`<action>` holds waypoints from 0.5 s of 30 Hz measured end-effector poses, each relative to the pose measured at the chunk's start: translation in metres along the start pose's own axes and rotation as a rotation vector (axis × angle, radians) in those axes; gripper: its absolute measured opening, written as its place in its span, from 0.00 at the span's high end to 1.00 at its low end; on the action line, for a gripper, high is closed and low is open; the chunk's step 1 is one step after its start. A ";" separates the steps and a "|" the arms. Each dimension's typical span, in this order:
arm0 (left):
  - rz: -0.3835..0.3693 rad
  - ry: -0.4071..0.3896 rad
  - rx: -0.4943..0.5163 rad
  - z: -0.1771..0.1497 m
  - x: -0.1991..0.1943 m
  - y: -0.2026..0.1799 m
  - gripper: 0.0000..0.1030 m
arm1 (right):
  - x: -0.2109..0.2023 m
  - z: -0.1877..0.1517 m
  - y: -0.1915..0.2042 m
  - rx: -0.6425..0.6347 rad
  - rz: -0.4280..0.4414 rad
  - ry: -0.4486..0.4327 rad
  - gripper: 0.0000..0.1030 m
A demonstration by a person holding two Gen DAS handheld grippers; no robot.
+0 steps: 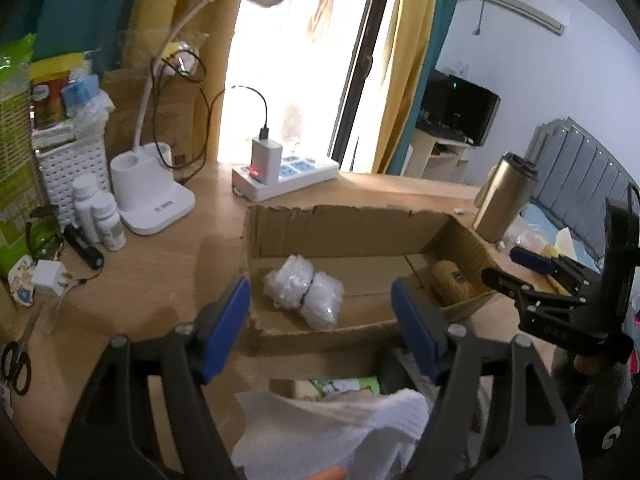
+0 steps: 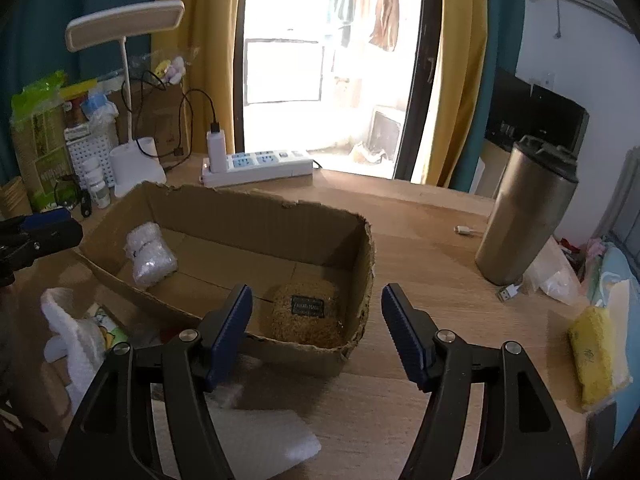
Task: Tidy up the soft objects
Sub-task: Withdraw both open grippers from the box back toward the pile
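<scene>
White cloth [image 1: 332, 428] lies below the left gripper's [image 1: 320, 316] wide, empty jaws

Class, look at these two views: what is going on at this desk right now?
A person holding a two-finger claw in each hand is sorting soft things into an open cardboard box on a wooden desk. A clear plastic bundle and a brown knitted item already lie inside. Both the left claw and right claw are open and hold nothing. A white cloth lies on the desk just in front of the box, below the left claw, not yet packed.
</scene>
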State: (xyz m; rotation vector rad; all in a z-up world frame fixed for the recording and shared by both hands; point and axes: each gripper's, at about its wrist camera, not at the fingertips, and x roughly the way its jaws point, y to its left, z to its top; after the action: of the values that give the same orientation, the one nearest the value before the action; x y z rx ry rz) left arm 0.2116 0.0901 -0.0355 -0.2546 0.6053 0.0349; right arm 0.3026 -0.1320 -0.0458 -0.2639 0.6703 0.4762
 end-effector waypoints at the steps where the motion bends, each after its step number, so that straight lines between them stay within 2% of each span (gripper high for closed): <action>1: 0.000 -0.008 -0.002 0.000 -0.004 0.000 0.28 | -0.003 0.000 0.001 0.000 -0.002 -0.006 0.31; 7: -0.002 -0.051 -0.008 -0.004 -0.028 0.001 0.27 | -0.026 -0.001 0.004 0.004 -0.014 -0.046 0.31; 15: -0.012 -0.070 -0.001 -0.014 -0.050 0.003 0.27 | -0.055 -0.010 0.010 0.022 -0.048 -0.088 0.31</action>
State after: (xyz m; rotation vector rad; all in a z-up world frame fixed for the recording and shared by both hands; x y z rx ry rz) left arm 0.1624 0.0918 -0.0191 -0.2570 0.5338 0.0322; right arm 0.2548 -0.1455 -0.0191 -0.2363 0.5823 0.4315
